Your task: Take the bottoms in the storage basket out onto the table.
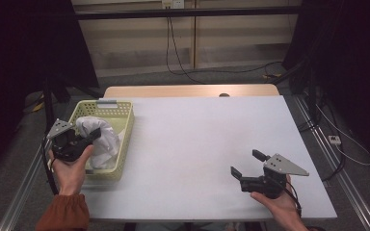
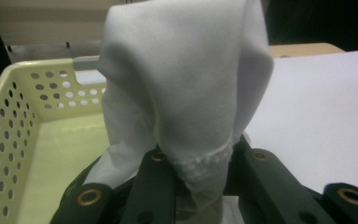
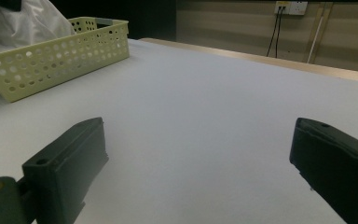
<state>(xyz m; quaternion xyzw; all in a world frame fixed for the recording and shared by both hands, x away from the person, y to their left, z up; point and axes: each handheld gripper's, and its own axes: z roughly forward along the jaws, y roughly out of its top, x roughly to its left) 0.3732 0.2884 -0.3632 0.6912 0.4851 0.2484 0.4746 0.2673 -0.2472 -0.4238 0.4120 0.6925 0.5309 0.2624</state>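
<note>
A white cloth [image 1: 102,139] hangs in a bunch over the pale yellow perforated basket [image 1: 123,126] at the table's left. My left gripper [image 1: 92,136] is shut on the cloth at the basket's near-left corner. In the left gripper view the cloth [image 2: 186,84] rises from between the closed jaws, with the basket [image 2: 9,135] behind and to the left. My right gripper [image 1: 246,163] rests open near the table's front right, nothing between its jaws. The right gripper view looks across the table between its two spread fingers [image 3: 70,163] to the basket [image 3: 51,58] and cloth [image 3: 28,21] at far left.
The white tabletop [image 1: 207,139] lies bare between basket and right gripper. A wooden strip [image 1: 192,90] runs along its far edge. Cables [image 1: 178,53] hang from a wall socket behind. Dark stands flank both sides of the table.
</note>
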